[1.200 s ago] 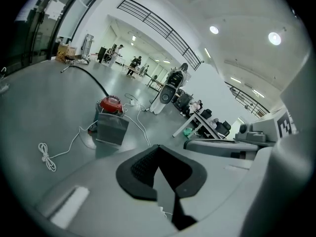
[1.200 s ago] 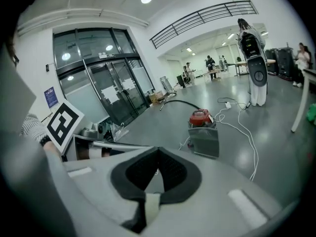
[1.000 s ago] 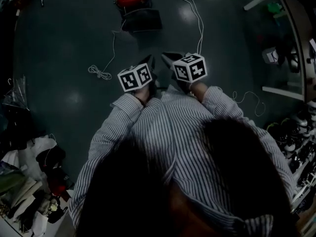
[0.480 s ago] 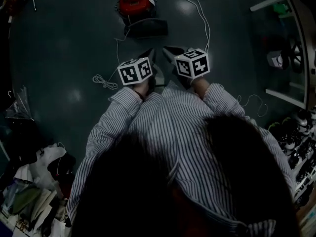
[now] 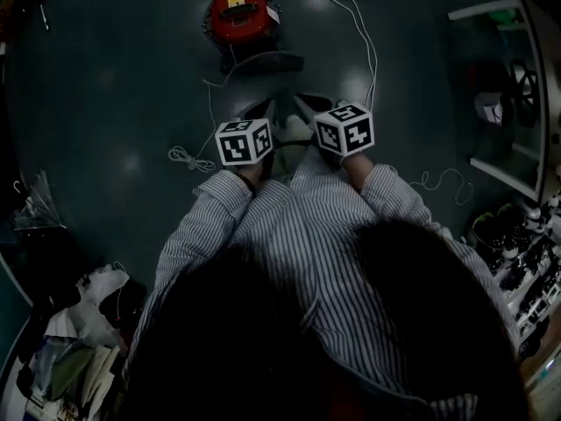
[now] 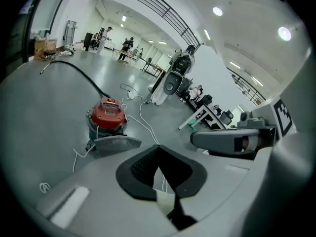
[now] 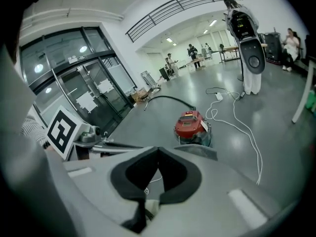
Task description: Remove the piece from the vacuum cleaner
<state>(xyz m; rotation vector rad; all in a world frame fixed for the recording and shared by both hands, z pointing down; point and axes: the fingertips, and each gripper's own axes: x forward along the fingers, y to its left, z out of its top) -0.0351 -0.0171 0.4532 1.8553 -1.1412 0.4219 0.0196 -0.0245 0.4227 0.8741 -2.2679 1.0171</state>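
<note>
1. A person in a striped shirt [image 5: 298, 235] stands on a dark, glossy floor [image 5: 114, 86] and holds both tools out ahead at about the same height.
2. The left hand-held gripper [image 6: 159, 146] has its jaws together, the dark pads meeting at the tips with nothing between them.
3. The right hand-held gripper [image 7: 159, 147] is likewise closed at the tips and holds nothing.
4. The two grippers are side by side, near each other but apart, each topped by a black-and-white marker cube [image 5: 244, 141].
5. A red canister vacuum cleaner [image 5: 241, 14] sits on the floor ahead of the grippers, well apart from both.
6. A grey flat piece [image 6: 116, 143] lies low at the vacuum's base, on the side facing the person; whether it is attached cannot be told.
7. A black hose [image 6: 74, 70] curves away from the vacuum's far side.
8. A white cord [image 5: 364, 42] loops over the floor past the vacuum and ends in a small coil [image 5: 182, 158] to the person's left.
9. A tall white upright machine [image 6: 173, 78] stands farther back in the hall.
</note>
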